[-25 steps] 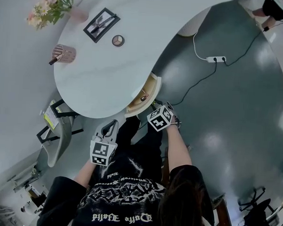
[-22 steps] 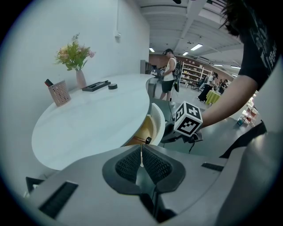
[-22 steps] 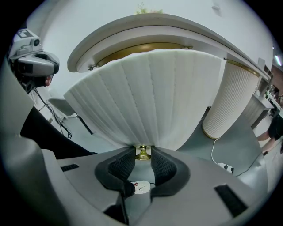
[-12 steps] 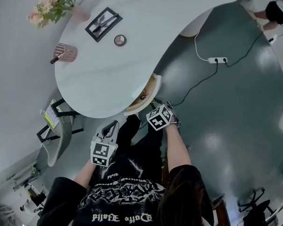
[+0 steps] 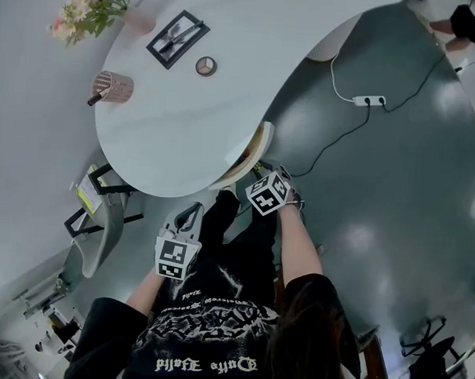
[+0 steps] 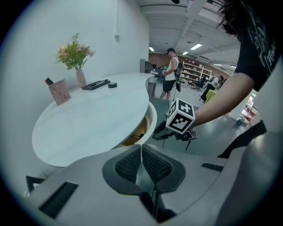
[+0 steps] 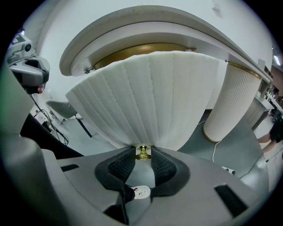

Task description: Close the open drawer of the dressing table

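The white fluted drawer (image 5: 253, 154) of the dressing table (image 5: 178, 119) sticks out a little from under the rounded top. In the right gripper view its curved front (image 7: 150, 101) fills the middle, with a small brass knob (image 7: 142, 152) at the bottom edge. My right gripper (image 7: 142, 155) is shut on that knob, a pad on each side; it also shows as the right gripper (image 5: 259, 173) at the drawer front. My left gripper (image 5: 191, 211) hangs below the table edge, jaws shut on nothing (image 6: 141, 151). The drawer's wooden inside (image 6: 138, 132) shows partly.
On the tabletop stand a flower vase (image 5: 92, 6), a pink pen holder (image 5: 112, 86), a black tray (image 5: 178, 36) and a small round case (image 5: 205, 65). A fluted pedestal (image 7: 232, 101) supports the table. A power strip (image 5: 369, 99) with cable lies on the floor. A rack (image 5: 95, 210) stands left.
The drawer has slid further in under the tabletop, with the right gripper following it on the knob. The left gripper has kept still.
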`<state>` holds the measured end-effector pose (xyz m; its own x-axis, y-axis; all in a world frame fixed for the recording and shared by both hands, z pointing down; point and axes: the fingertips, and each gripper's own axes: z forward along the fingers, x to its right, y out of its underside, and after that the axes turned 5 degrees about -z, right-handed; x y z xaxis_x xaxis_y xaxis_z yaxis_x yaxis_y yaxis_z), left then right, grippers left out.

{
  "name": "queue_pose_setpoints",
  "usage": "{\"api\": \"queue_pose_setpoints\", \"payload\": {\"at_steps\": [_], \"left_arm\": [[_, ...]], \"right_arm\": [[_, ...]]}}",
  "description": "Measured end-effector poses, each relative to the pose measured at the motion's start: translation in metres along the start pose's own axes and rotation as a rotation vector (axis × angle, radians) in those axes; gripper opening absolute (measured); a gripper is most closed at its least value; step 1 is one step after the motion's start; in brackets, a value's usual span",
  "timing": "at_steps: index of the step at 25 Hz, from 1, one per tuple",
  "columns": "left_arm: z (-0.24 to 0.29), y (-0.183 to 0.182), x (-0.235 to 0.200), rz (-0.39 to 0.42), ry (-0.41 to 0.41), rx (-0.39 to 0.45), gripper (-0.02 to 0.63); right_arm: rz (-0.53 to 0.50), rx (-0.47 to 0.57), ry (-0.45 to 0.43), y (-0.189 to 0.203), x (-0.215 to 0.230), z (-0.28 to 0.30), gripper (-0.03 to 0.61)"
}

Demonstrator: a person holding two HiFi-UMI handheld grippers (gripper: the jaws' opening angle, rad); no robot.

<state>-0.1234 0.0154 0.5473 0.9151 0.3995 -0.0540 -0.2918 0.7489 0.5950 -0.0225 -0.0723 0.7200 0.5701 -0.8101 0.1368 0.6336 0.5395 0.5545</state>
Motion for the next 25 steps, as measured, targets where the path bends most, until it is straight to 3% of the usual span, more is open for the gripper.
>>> {"api": "queue_pose_setpoints", "payload": {"at_steps": [25], "left_arm": [[-0.004, 0.015, -0.004, -0.018, -0.002, -0.028, 0.028]], "right_arm": [[0.005, 0.062, 0.010, -0.035, 0.004, 0.020, 0.129]]}}
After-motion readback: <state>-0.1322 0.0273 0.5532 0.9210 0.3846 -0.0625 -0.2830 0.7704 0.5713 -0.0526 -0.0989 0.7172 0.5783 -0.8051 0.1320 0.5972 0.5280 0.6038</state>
